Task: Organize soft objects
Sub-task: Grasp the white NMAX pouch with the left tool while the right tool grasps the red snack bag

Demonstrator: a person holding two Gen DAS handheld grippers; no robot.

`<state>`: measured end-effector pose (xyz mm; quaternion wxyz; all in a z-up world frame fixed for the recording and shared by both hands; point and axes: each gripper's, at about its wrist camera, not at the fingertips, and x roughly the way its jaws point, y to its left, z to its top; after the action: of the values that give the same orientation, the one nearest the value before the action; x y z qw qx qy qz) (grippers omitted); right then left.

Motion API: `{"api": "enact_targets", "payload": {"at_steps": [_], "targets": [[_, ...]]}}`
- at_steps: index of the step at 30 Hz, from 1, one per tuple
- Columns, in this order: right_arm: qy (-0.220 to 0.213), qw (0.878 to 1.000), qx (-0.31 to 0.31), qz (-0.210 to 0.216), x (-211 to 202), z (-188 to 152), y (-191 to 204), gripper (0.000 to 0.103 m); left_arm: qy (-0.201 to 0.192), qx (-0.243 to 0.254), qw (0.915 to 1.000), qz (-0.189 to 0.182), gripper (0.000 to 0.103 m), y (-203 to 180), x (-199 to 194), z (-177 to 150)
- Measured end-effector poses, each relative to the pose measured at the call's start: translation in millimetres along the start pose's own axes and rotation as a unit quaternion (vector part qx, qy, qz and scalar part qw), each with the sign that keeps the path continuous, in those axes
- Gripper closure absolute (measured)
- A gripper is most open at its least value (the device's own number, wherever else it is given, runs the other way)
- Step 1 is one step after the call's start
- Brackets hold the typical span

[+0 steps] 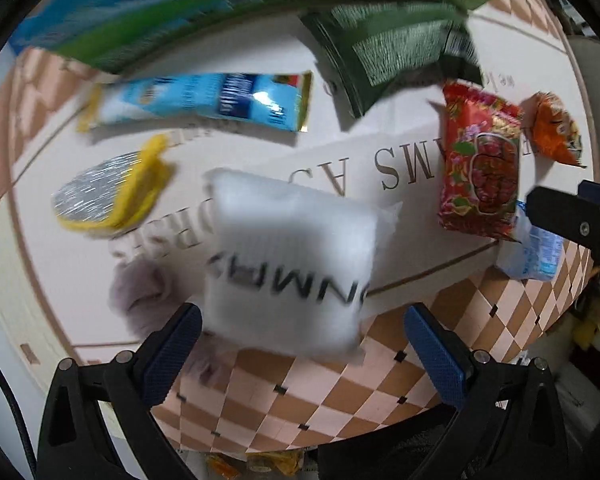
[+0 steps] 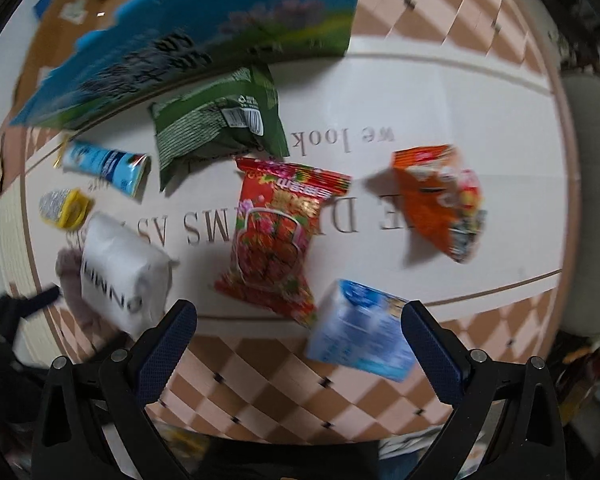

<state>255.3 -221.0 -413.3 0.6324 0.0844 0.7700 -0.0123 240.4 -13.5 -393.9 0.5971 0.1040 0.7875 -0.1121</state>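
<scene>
On the round table (image 1: 380, 368) with its checkered border and cream lettered centre, your soft things lie scattered: the white pillow pack (image 1: 288, 264) sits at the near edge, right in front of your left gripper (image 1: 302, 354), whose jaws stand wide with nothing between them, and it partly covers a greyish plush piece (image 1: 140, 292). Beyond it you have a yellow-rimmed silver scrubber (image 1: 104, 196), a blue tube (image 1: 208, 100) and a dark green packet (image 1: 392, 60), with a blue-and-green carton (image 1: 132, 12) at the far side. Your right gripper (image 2: 300, 350) is likewise spread wide and empty; the blue-and-white tissue pack (image 2: 360, 332) lies just ahead by its right finger, beside the red snack bag (image 2: 280, 236), and the orange bag (image 2: 440, 200) rests well apart.
</scene>
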Motion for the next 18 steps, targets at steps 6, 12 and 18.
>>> {"api": "enact_targets", "payload": {"at_steps": [6, 12, 18], "targets": [[0.029, 0.999, 0.034, 0.013, 29.9, 20.5, 11.7, 0.0, 0.01, 0.012, 0.999, 0.041, 0.005, -8.8, 23.9, 12.0], [0.048, 0.996, 0.074, 0.006, 54.8, 32.9, 10.7, 0.002, -0.008, -0.031, 0.9994, 0.016, 0.03, -1.1, 23.2, -0.2], [0.056, 0.995, 0.085, -0.007, 64.2, 23.8, 16.4, 0.049, -0.045, -0.105, 0.9934, 0.006, 0.036, 13.5, -3.8, -28.4]]}}
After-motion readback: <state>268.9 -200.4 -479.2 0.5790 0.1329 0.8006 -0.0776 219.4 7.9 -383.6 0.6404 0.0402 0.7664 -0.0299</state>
